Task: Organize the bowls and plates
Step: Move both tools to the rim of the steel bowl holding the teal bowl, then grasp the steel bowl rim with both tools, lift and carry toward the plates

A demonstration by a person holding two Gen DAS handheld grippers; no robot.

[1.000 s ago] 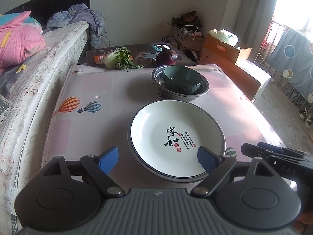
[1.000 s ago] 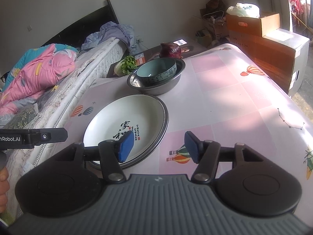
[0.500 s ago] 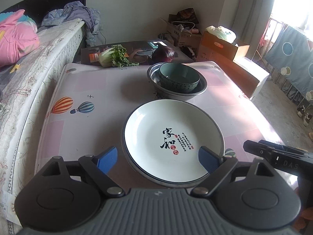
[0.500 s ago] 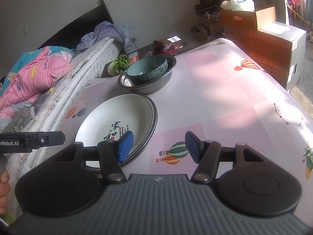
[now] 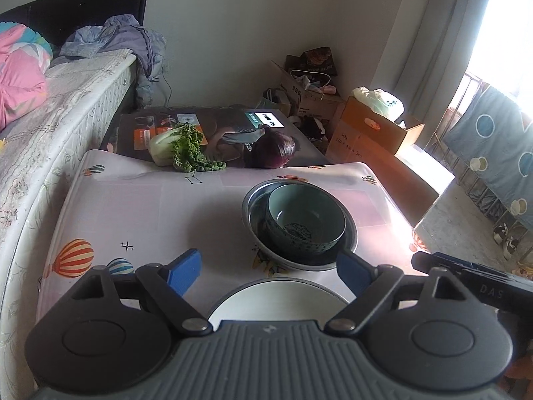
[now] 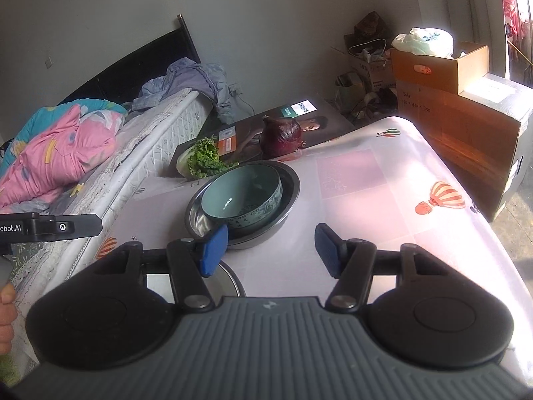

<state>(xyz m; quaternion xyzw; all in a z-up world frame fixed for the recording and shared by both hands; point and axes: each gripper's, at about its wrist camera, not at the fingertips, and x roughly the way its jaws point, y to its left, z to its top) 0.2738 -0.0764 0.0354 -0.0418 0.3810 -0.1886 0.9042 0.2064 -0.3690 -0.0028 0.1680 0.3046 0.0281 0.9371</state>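
Note:
A green ceramic bowl point(image 5: 304, 221) point(image 6: 242, 198) sits inside a steel bowl point(image 5: 255, 200) point(image 6: 291, 186) on the balloon-print table. Nearer me lies a white plate point(image 5: 273, 295), mostly hidden under the left gripper; only its rim point(image 6: 230, 275) shows in the right wrist view. My left gripper point(image 5: 269, 271) hovers over the plate's far edge, just short of the steel bowl; its jaws are closing with nothing between them. My right gripper point(image 6: 271, 250) stands open and empty beside the steel bowl's near right side.
A leafy cabbage point(image 5: 181, 148) point(image 6: 203, 161) and a red cabbage point(image 5: 274, 150) point(image 6: 282, 136) lie on a flat box behind the table. A bed point(image 5: 50, 106) runs along the left. Cardboard boxes point(image 6: 466, 100) stand at the right. The table's right half point(image 6: 383, 183) holds nothing.
Both grippers have moved forward over the table: the plate has slid under them and the nested bowls have come close. Neither gripper has taken hold of anything.

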